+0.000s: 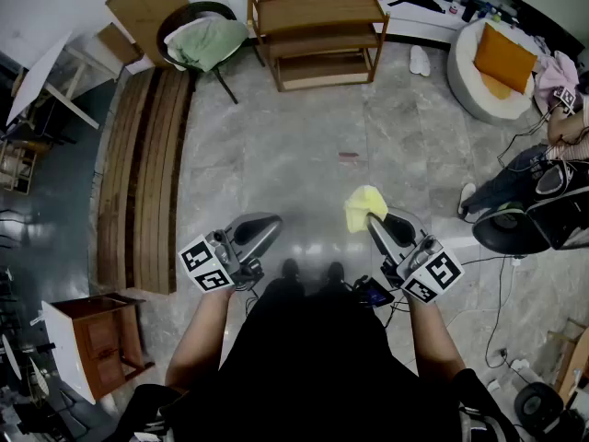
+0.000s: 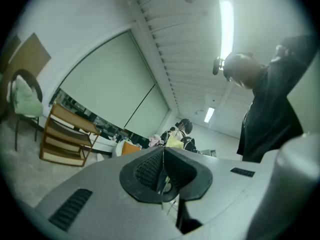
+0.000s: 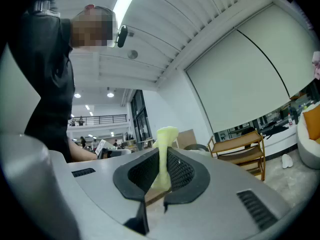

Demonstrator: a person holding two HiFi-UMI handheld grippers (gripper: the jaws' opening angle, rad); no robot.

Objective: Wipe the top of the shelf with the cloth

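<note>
A yellow cloth is pinched in my right gripper, which is shut on it at waist height over the floor. In the right gripper view the cloth stands up between the closed pads. My left gripper is held level beside it, shut with nothing between its pads. The wooden shelf stands far ahead against the wall, its top board bare; it also shows in the left gripper view and the right gripper view. Both grippers are well short of it.
A chair with a green cushion stands left of the shelf. Long wooden planks lie on the floor at the left, with a small wooden cabinet below them. A white round seat with an orange cushion and a seated person are at the right.
</note>
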